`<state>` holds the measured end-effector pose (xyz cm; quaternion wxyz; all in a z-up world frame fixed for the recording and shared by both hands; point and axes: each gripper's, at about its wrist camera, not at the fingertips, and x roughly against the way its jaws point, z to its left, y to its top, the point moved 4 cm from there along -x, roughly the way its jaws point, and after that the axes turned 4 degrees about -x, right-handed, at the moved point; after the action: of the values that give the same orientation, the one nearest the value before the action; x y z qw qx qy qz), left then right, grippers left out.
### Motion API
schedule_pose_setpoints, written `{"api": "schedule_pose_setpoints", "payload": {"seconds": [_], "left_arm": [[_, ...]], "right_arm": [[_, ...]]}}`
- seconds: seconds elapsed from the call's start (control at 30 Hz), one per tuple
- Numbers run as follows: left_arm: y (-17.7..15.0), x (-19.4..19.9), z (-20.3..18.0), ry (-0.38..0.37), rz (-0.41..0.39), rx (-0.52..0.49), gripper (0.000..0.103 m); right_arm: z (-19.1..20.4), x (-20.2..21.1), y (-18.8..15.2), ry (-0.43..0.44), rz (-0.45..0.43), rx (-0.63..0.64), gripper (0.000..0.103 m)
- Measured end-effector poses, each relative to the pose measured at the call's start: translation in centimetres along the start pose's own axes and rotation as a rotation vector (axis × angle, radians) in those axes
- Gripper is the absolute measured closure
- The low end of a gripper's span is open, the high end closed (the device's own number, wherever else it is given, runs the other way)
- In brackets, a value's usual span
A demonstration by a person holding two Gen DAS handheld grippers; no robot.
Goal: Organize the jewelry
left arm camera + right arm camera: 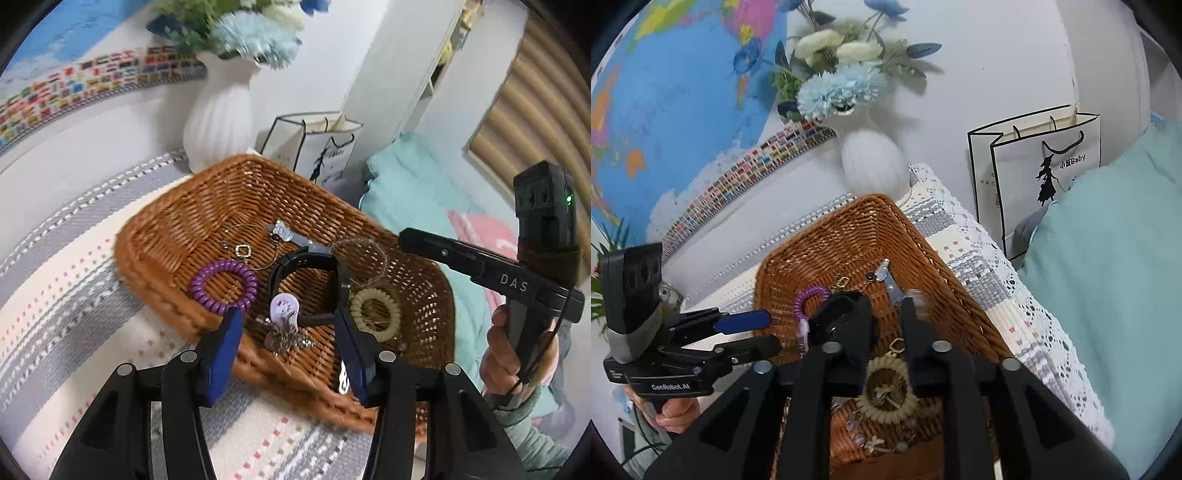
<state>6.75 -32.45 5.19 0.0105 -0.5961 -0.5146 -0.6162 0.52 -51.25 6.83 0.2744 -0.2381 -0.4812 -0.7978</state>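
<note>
A brown wicker basket point(177, 229) point(942, 273) on a striped cloth holds jewelry: a purple coil band point(224, 286) point(809, 295), a cream coil band point(375, 309) point(886, 386), a black watch point(308, 280), a gold-charm necklace point(242, 251), a grey hair clip point(291, 236) point(886, 278) and a lilac clip with a brooch point(283, 317). My left gripper point(286, 325) is open just above the basket's near rim, over the lilac clip. My right gripper point(884, 306) is open above the basket; it also shows in the left wrist view point(436, 247).
A white ribbed vase point(218, 125) point(871, 162) with blue and white flowers stands behind the basket. A white paper bag point(314, 147) point(1041, 173) and teal bedding point(413, 199) point(1108, 258) lie to the right. A world map point(676, 96) covers the wall.
</note>
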Motion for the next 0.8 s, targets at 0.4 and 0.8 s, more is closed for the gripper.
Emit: {"api": "schedule_pose_setpoints", "payload": {"seconds": [0.4, 0.8], "left_arm": [[-4.4, 8.5, 0.6, 0.216, -0.201, 0.027, 0.05], [-8.7, 12.9, -0.8, 0.414, -0.411, -0.088, 0.033]], "right_arm": [[5.3, 5.9, -3.4, 0.07, -0.096, 0.036, 0.066], [12.2, 7.4, -9.4, -0.082, -0.296, 0.118, 0.045]]}}
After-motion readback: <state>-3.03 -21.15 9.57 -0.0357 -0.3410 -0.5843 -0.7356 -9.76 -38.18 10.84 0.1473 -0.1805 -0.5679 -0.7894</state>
